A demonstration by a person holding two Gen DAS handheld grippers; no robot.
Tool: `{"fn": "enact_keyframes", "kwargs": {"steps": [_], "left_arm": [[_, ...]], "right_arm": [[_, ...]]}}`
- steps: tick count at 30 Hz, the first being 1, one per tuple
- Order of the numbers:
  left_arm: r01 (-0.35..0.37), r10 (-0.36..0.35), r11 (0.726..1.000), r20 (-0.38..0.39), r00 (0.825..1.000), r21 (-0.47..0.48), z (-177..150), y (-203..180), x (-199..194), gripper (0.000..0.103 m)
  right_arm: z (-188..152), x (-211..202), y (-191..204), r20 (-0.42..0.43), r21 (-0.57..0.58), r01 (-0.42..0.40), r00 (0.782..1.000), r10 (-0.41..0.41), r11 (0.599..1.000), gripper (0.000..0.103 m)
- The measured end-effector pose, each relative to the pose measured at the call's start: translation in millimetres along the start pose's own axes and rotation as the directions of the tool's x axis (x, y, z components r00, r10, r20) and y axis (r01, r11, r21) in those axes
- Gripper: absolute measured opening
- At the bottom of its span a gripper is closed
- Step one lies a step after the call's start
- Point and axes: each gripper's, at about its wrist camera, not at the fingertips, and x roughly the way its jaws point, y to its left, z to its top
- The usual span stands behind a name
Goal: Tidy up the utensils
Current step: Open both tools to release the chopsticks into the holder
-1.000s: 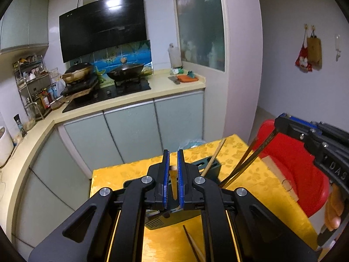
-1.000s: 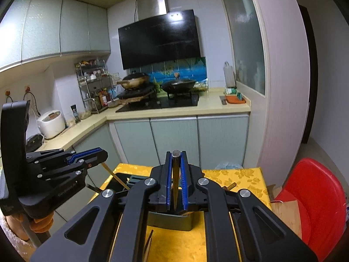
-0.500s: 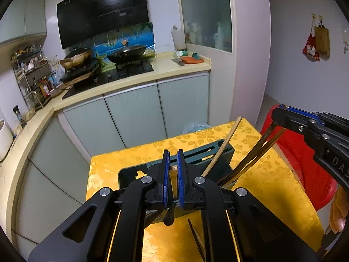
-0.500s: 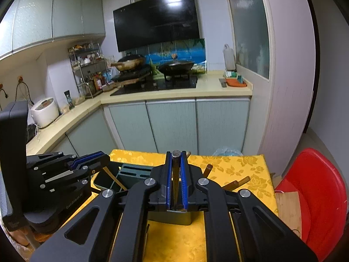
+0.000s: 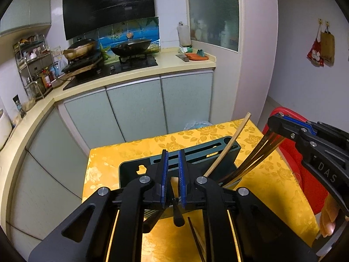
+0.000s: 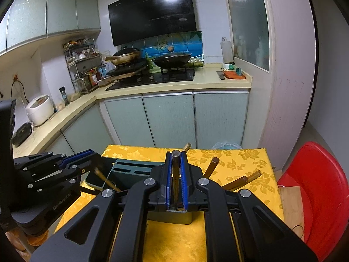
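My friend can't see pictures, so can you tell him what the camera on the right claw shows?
The right claw pinches a dark chopstick upright over a dark green utensil holder on a yellow flowered tablecloth. More chopsticks lean out beside it, and the left claw grips a pale one. Behind are kitchen cabinets, a stove with pans, and a red chair.

Leaning chopsticks [image 6: 212,167] crowd above the holder [image 5: 196,152]; bare tablecloth [image 6: 174,240] in front lies open.

A home kitchen: black hood [image 6: 152,13] over a hob [image 6: 152,78] with two woks [image 6: 172,59], pale cabinets [image 6: 170,118] under a cream counter [image 6: 218,83], a spice rack [image 6: 84,69] (crowded with bottles), and a rice cooker [image 6: 40,109].
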Motion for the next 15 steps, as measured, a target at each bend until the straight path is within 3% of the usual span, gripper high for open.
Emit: {"fn": "enact_keyframes", "kwargs": {"steps": [1, 2, 4, 5, 15], "left_arm": [[0.000, 0.000, 1.000, 0.000, 1.000, -0.002, 0.4, 0.6, -0.7, 0.023], [0.000, 0.000, 1.000, 0.007, 1.000, -0.007, 0.5, 2.4, -3.1, 0.041], [-0.005, 0.005, 1.000, 0.032, 0.999, -0.020, 0.6, 5.2, -9.6, 0.064], [-0.003, 0.005, 1.000, 0.053, 0.999, -0.029, 0.6, 7.2, -15.1, 0.068], [-0.031, 0.033, 0.999, 0.167, 0.985, -0.014, -8.0, 7.8, -55.6, 0.076]], "right_arm": [[0.2, -0.9, -0.3, 0.002, 0.002, -0.004, 1.000, 0.004, 1.000, 0.015], [0.3, -2.3, -0.7, 0.007, 0.003, 0.000, 1.000, 0.000, 1.000, 0.021], [1.1, -8.7, -2.3, 0.023, 0.011, 0.000, 1.000, 0.000, 1.000, 0.026], [1.6, -11.3, -2.8, 0.030, 0.013, -0.001, 1.000, 0.001, 1.000, 0.026], [0.9, -54.5, -0.2, 0.147, -0.029, 0.057, 0.988, -0.053, 0.998, 0.030]]}}
